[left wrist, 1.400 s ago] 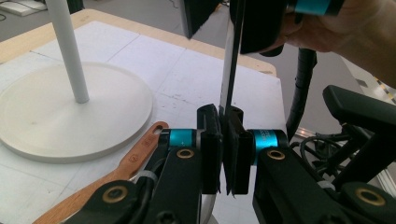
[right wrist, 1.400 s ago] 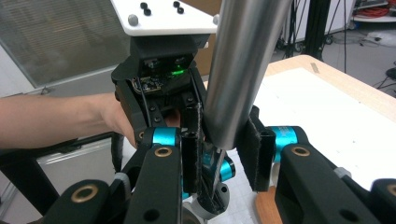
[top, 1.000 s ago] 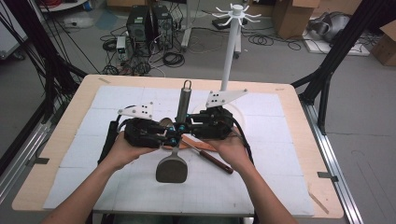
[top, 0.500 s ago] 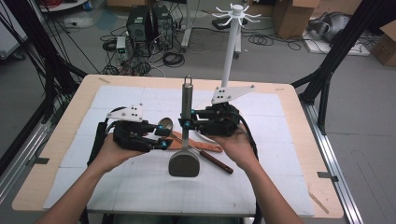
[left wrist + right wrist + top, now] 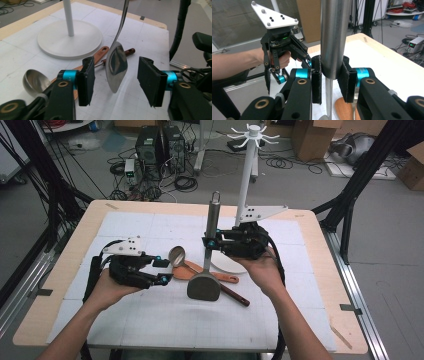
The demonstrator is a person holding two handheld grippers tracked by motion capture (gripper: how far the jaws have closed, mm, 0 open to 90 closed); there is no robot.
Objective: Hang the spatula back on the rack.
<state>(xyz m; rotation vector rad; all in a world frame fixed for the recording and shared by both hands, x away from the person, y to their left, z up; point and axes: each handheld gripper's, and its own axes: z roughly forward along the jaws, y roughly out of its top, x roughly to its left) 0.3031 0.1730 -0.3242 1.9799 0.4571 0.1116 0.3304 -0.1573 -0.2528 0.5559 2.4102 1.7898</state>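
The right gripper (image 5: 209, 243) is clamping the steel spatula (image 5: 206, 277) by its thick handle, holding it upright above the white mat (image 5: 150, 320); the left gripper (image 5: 161, 270) is opening, its 2 jaws flanking the blade untouched

Each hand-held gripper, left (image 5: 161, 270) and right (image 5: 207, 243), has a black body, turquoise collars beside flat black pads, brass-ringed pivots, a grey three-cornered plate and a trailing black cable. The forearms are bare, sleeveless.
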